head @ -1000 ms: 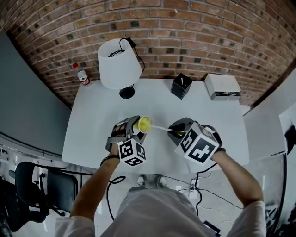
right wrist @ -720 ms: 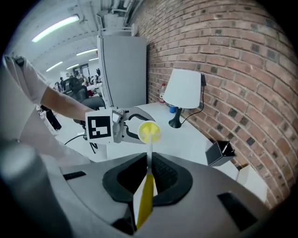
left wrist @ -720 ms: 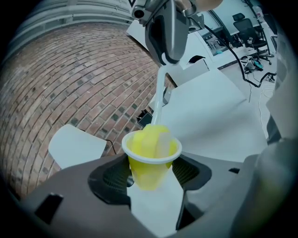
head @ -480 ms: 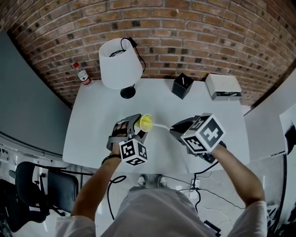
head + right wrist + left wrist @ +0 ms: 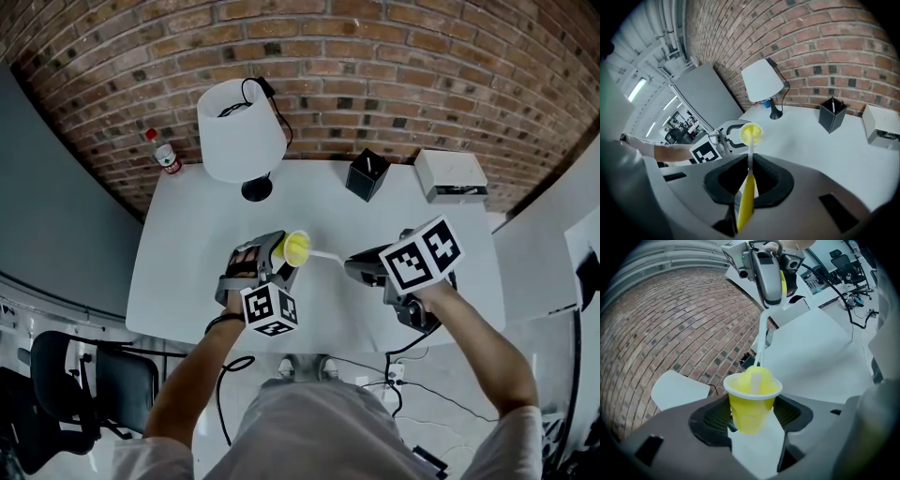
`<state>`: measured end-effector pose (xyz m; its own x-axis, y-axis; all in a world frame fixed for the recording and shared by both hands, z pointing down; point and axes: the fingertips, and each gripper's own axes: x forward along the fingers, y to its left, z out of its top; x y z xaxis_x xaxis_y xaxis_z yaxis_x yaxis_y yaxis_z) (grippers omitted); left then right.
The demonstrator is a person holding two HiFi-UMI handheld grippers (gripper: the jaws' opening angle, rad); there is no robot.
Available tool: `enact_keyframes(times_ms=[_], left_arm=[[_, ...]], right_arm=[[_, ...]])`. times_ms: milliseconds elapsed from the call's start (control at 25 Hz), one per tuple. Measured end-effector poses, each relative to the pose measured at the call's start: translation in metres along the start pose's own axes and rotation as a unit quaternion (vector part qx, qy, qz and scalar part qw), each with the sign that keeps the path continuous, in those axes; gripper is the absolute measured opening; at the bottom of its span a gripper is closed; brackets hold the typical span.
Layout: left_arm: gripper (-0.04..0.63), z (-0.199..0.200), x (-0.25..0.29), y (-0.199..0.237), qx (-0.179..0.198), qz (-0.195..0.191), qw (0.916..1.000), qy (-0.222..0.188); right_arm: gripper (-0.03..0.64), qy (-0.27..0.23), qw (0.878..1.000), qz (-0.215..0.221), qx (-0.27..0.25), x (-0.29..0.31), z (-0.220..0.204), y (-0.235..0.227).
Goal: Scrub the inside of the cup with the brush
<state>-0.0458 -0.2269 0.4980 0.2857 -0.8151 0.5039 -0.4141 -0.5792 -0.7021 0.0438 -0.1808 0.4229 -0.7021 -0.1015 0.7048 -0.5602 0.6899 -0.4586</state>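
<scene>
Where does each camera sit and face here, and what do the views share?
Head view: on the person's head, facing steeply down at the white table; both forearms, the left tongs and the right tongs show.
Left gripper view: on the left tongs, looking along jaws shut on the yellow cup toward the brick wall; the right tongs show beyond.
Right gripper view: on the right tongs, looking along jaws shut on the brush toward the lamp; the left forearm shows.
Shared: all three show the brush head in the yellow cup.

one cup (image 5: 295, 248), one brush (image 5: 326, 254), perhaps one bottle (image 5: 165, 153)
</scene>
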Motion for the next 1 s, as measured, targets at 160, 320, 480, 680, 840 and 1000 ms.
enact_keyframes(times_ms=[160,320,480,680,840,1000], left_arm=[[0.295,0.0,0.002,0.0,0.002,-0.001,1.0,-0.006],[0.295,-0.001,0.005,0.003,-0.005,0.0,1.0,-0.006],[0.295,-0.009,0.007,0.005,-0.016,0.003,0.9999,0.003],[0.295,-0.022,0.008,0.008,-0.027,0.002,0.9995,0.016],[0.295,-0.026,0.008,0.008,-0.027,0.002,0.9994,0.02],[0.295,-0.026,0.008,0.008,-0.028,0.0,0.9994,0.021]], right_arm=[[0.028,0.0,1.0,-0.002,0.001,-0.002,0.001,-0.002],[0.028,0.001,1.0,-0.01,-0.007,-0.007,0.003,-0.002],[0.028,-0.001,1.0,-0.012,-0.012,-0.016,0.002,-0.004],[0.028,-0.003,1.0,-0.014,-0.017,-0.023,-0.001,-0.005],[0.028,-0.002,1.0,-0.014,-0.023,-0.025,-0.002,-0.005],[0.028,-0.004,0.998,-0.023,-0.051,-0.026,-0.001,-0.004]])
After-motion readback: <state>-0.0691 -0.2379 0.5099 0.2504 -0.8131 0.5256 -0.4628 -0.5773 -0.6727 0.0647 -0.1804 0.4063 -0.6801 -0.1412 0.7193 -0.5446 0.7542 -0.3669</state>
